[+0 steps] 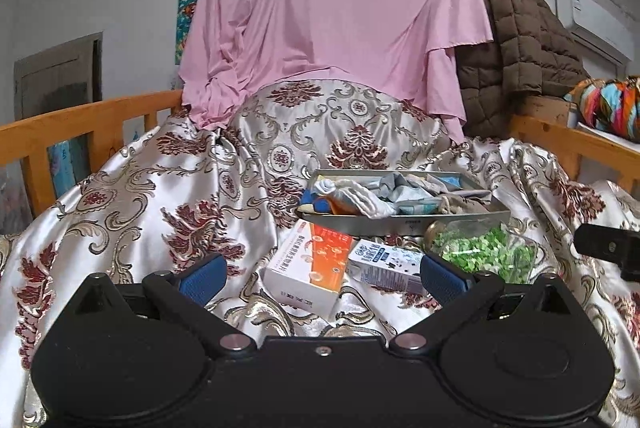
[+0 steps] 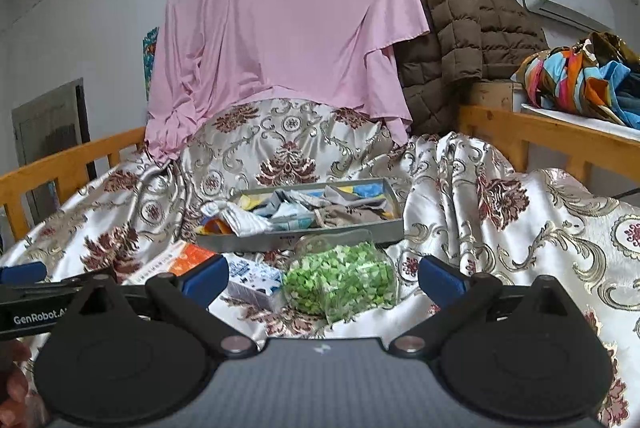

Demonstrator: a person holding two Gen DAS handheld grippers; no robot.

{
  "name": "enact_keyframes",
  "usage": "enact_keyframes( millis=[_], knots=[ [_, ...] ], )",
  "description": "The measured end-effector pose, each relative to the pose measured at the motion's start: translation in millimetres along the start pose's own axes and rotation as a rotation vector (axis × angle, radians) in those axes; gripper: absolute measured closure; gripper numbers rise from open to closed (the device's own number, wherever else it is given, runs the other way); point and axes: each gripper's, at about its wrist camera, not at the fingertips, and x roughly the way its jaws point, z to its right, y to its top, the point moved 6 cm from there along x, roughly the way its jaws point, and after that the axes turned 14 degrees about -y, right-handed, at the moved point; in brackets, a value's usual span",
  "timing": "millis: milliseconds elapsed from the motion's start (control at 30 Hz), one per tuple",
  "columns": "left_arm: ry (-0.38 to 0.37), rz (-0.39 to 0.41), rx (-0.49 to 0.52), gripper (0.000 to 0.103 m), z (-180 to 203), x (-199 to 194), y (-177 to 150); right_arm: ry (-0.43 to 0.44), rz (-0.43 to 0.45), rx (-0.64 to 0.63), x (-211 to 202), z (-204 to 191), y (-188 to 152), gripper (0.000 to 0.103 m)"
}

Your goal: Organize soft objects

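Note:
A grey tray (image 1: 404, 224) (image 2: 304, 239) lies on the patterned satin bedspread (image 1: 168, 195), filled with several socks and small cloths; a white sock (image 1: 370, 201) (image 2: 244, 222) hangs over its near rim. In front of it lie an orange-and-white box (image 1: 312, 264) (image 2: 176, 260), a blue-and-white carton (image 1: 386, 264) (image 2: 254, 278) and a clear bag of green bits (image 1: 486, 252) (image 2: 344, 276). My left gripper (image 1: 322, 278) is open just short of the two boxes. My right gripper (image 2: 322, 278) is open with the green bag between its blue pads (image 2: 440, 278).
Wooden bed rails (image 1: 92, 115) (image 2: 552, 135) run along both sides. A pink sheet (image 1: 332, 11) hangs at the head, a brown quilted jacket (image 2: 460, 39) beside it. A colourful cloth bundle (image 2: 576, 79) rests on a shelf at right. The left gripper's body (image 2: 36, 304) shows at the right view's left edge.

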Motion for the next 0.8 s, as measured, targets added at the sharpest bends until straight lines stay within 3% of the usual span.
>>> enact_keyframes(
  millis=[467,800],
  knots=[
    [0.005,-0.046,-0.036,0.001,-3.7,16.2,-20.5,-0.009,-0.102,-0.003,22.8,-0.3,-26.4,0.0],
    [0.005,-0.036,-0.033,0.001,-10.6,23.5,-23.3,-0.03,-0.123,0.002,38.4,2.0,-39.0,0.0]
  ],
)
